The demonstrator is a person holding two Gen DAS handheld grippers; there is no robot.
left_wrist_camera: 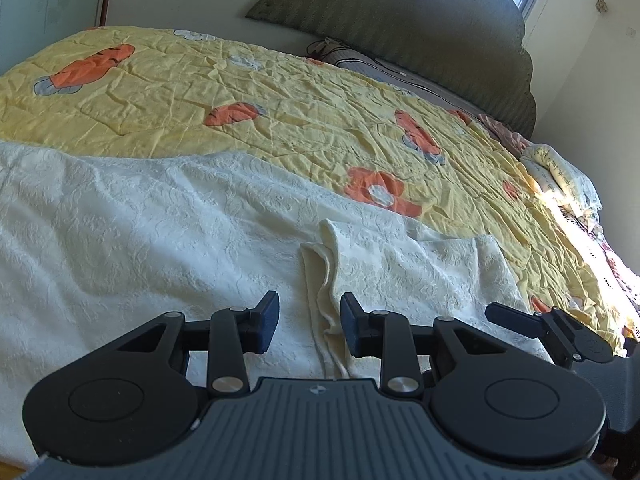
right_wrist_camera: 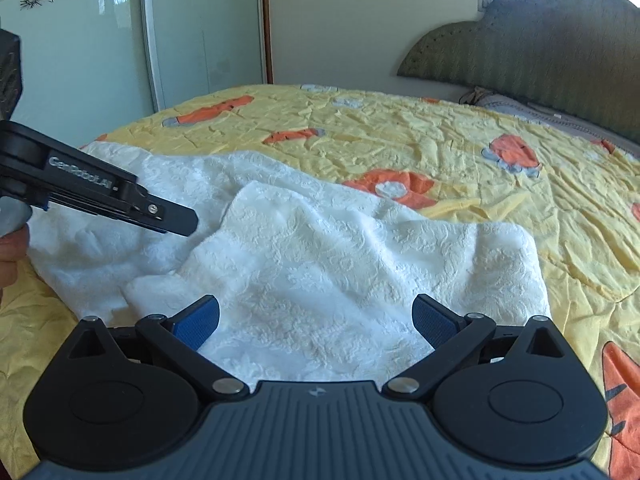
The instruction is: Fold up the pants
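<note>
Cream-white textured pants (left_wrist_camera: 160,220) lie spread on the bed, with one part folded over the rest (right_wrist_camera: 320,248). My left gripper (left_wrist_camera: 310,320) hovers low over them with its jaws partly apart. A raised fold of the cloth (left_wrist_camera: 328,280) runs up between the fingers, and the pads do not press it. In the right wrist view the left gripper (right_wrist_camera: 186,224) comes in side-on from the left edge. My right gripper (right_wrist_camera: 316,320) stands wide open just above the folded part, holding nothing. Its dark finger (left_wrist_camera: 508,314) shows at the right of the left wrist view.
A yellow bedcover (left_wrist_camera: 280,120) with orange carrots and flowers lies under the pants. A padded headboard (left_wrist_camera: 420,20) and pillows (left_wrist_camera: 560,176) are at the far end. Glass sliding doors (right_wrist_camera: 100,60) stand beyond the bed. A person's hand (right_wrist_camera: 12,248) shows at the left edge.
</note>
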